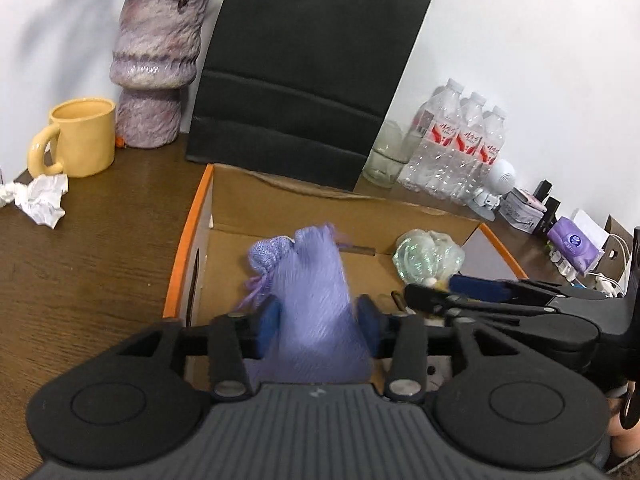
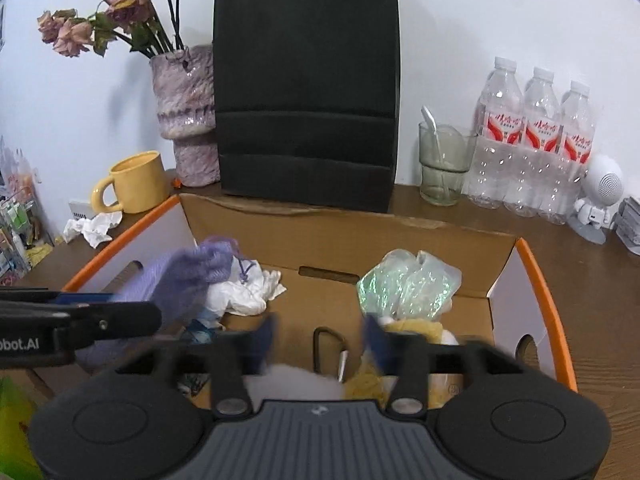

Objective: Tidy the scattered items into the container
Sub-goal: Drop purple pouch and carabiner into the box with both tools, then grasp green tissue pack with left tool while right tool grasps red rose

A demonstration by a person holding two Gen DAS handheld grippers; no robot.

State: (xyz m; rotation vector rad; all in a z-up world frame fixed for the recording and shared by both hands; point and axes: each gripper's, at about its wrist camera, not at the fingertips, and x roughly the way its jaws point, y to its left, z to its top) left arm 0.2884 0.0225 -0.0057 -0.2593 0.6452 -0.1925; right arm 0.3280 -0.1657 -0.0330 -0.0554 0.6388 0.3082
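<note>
Both grippers are over the cardboard box [image 2: 352, 236] now. The left gripper [image 1: 318, 316] has its blue pads spread, and the purple knit pouch [image 1: 316, 280] hangs blurred between them, over the box floor; I can't tell whether the pads touch it. Soft, light and floppy by the look of it, so it should drop without harm; best pinched at the bunched drawstring neck. The right gripper [image 2: 320, 338] stands wide too, with nothing between its pads, above a fluffy heap. An iridescent bag [image 2: 408, 284] already sits inside; crinkly, likely slippery. A crumpled tissue [image 1: 40, 198] waits on the table [image 1: 100, 260]: almost weightless, grab anywhere.
</note>
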